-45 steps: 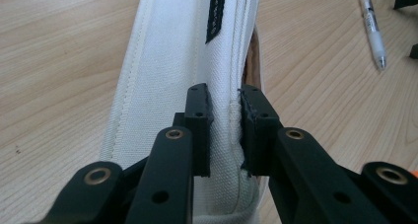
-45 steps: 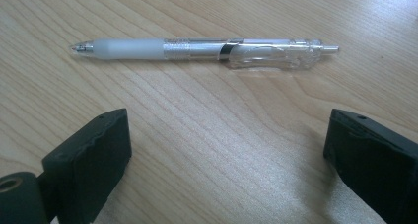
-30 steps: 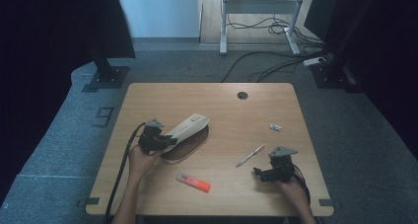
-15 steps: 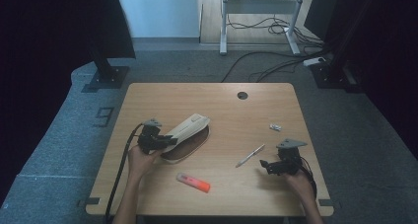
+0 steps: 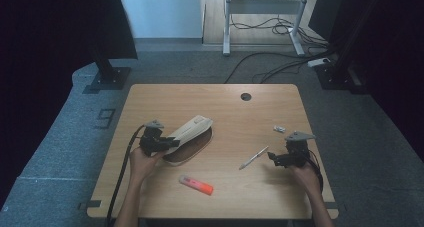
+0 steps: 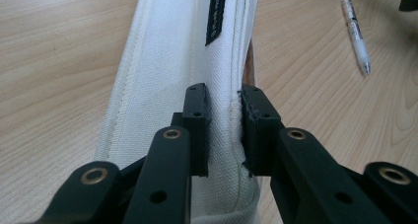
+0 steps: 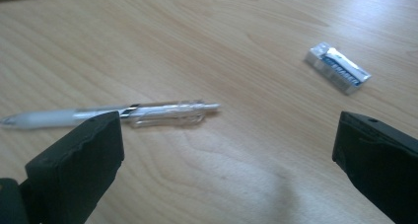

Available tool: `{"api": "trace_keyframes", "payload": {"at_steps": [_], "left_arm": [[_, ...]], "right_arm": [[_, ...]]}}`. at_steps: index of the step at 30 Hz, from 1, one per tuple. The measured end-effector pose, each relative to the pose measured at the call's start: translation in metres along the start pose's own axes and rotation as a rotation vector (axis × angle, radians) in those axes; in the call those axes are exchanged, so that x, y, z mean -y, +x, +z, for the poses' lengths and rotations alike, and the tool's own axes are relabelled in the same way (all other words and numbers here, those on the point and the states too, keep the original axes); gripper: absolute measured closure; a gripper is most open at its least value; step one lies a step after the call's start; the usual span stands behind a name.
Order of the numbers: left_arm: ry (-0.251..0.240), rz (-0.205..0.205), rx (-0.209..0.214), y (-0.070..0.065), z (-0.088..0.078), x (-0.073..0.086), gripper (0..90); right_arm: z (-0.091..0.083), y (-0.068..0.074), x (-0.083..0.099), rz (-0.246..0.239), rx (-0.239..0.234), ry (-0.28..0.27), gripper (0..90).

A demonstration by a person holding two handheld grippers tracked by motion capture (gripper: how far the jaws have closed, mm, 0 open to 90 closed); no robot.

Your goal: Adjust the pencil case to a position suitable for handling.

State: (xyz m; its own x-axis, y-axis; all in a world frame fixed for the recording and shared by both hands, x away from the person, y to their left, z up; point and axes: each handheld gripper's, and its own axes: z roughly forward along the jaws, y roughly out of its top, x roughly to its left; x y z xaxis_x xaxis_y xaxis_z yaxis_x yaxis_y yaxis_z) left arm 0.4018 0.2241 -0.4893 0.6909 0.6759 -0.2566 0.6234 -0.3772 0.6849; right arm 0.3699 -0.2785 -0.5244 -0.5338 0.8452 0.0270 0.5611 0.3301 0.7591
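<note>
While the left gripper (image 6: 224, 130) is clamped on the zip edge of one white pouch (image 6: 182, 56), that pouch lies on the left half of the bench (image 5: 230, 104), its flap lifted and its dark inside showing; what is inside I cannot tell. The same gripper (image 5: 167, 143) sits at the pouch's (image 5: 192, 129) near left end. The right gripper (image 7: 226, 150) has its jaws wide apart with nothing between them, hanging over the bench near the right edge (image 5: 282, 158). Just beyond it lies one clear pen (image 7: 123, 114), to the left of the gripper in the high view (image 5: 254, 157). One small eraser (image 7: 337, 67) lies farther off on the right (image 5: 279, 129). One orange marker (image 5: 196, 185) lies near the front edge, between the hands.
</note>
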Motion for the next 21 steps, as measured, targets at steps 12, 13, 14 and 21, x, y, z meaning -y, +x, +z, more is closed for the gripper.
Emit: {"api": "trace_keyframes", "payload": {"at_steps": [12,13,14,21], "left_arm": [[-0.002,0.010,-0.004,-0.001,-0.001,0.000,75.1],[-0.002,0.010,-0.004,-0.001,-0.001,0.000,75.1],[-0.002,0.010,-0.004,-0.001,-0.001,0.000,75.1],[-0.004,0.010,-0.005,-0.001,-0.001,0.000,75.0]], "right_arm": [[0.014,-0.018,-0.016,0.042,0.019,0.019,2.7],[0.015,-0.020,-0.017,0.046,0.022,0.017,3.7],[0.016,-0.023,-0.017,0.045,0.025,0.017,4.0],[0.023,-0.040,-0.021,0.044,0.045,0.033,11.9]]}}
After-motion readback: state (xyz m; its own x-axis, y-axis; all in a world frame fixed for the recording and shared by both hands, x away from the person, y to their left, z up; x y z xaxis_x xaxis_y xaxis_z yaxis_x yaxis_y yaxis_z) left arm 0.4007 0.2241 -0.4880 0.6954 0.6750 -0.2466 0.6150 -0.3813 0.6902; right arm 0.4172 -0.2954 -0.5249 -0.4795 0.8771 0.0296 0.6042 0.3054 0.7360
